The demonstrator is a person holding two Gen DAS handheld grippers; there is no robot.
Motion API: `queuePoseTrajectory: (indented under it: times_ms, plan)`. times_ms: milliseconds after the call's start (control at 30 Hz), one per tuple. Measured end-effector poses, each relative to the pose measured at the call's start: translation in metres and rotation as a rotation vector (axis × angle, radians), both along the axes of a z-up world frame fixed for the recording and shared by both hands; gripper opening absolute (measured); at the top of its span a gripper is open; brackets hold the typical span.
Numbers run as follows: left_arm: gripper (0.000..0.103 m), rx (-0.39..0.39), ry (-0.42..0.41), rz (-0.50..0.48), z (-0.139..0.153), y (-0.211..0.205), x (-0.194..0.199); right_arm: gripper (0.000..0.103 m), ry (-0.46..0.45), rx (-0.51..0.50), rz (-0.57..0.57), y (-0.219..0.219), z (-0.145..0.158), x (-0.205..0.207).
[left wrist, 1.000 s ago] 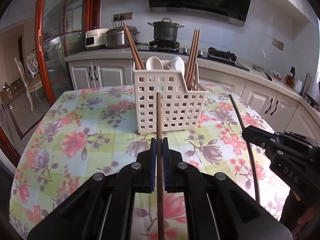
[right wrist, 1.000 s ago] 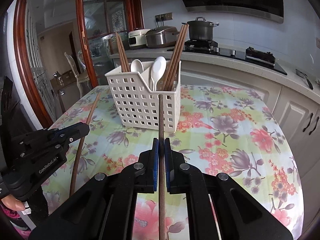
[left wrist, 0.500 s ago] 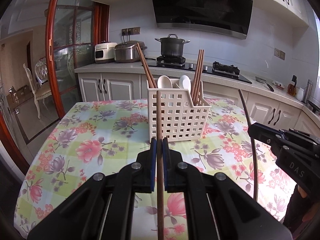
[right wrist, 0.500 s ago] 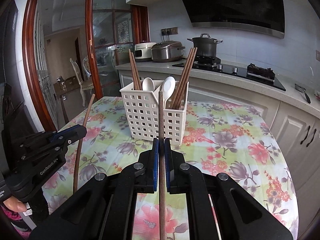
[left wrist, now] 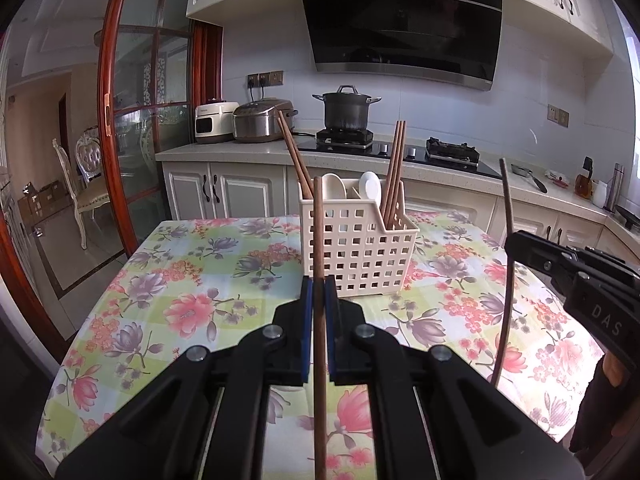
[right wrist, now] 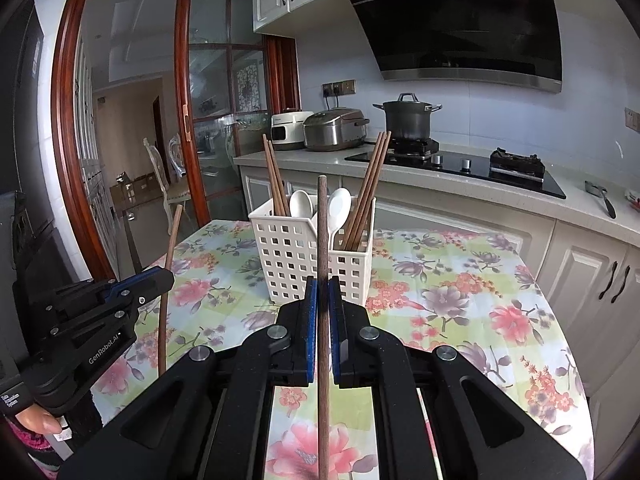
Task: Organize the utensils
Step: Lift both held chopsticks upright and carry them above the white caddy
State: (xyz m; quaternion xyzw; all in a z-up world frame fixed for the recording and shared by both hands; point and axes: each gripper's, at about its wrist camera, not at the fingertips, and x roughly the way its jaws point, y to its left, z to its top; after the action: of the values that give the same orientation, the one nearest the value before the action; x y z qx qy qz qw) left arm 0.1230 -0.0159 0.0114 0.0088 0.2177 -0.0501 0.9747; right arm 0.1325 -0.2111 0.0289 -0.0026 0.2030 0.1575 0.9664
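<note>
A white slotted utensil basket (left wrist: pixel 358 248) (right wrist: pixel 292 252) stands on the floral table, holding brown chopsticks at both ends and two white spoons (left wrist: pixel 370 188) in the middle. My left gripper (left wrist: pixel 319 284) is shut on a brown chopstick (left wrist: pixel 318 232) that points forward and up, short of the basket. My right gripper (right wrist: pixel 323 284) is shut on another brown chopstick (right wrist: pixel 322 232), aimed at the basket's near side. Each view also shows the other gripper at its edge, with its chopstick (left wrist: pixel 505 280) (right wrist: pixel 166 292) upright.
The floral tablecloth (left wrist: pixel 192 280) covers the table, whose edges fall off left and right. Behind it runs a kitchen counter (left wrist: pixel 224 152) with a rice cooker, a pot (left wrist: pixel 346 108) on the hob and cabinets. A glass door and a chair (left wrist: pixel 84 184) are at the left.
Both grippers have risen and tipped up, still shut on their chopsticks. The basket sits lower and further off in both views, and more of the wall and hood shows.
</note>
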Motion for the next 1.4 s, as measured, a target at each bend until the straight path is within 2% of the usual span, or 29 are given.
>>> queuePoseTrajectory:
  times_ms: [333,600,800,1133,1400]
  plan:
    - [0.006,-0.024,-0.054,0.009,0.014,0.006,-0.015,0.006,-0.068,0.006,0.003,0.001,0.014,-0.014]
    - [0.006,-0.062,-0.077,0.026,0.02,0.02,-0.018,0.006,-0.075,0.013,-0.001,0.0,0.016,-0.015]
    - [0.006,-0.045,-0.117,0.032,0.026,0.018,-0.025,0.006,-0.084,0.012,0.004,0.001,0.018,-0.018]
    - [0.006,-0.038,-0.114,0.017,0.028,0.016,-0.022,0.006,-0.086,0.01,0.007,0.001,0.019,-0.017]
    - [0.006,-0.024,-0.12,0.001,0.038,0.014,-0.014,0.006,-0.109,-0.009,0.022,0.005,0.031,-0.015]
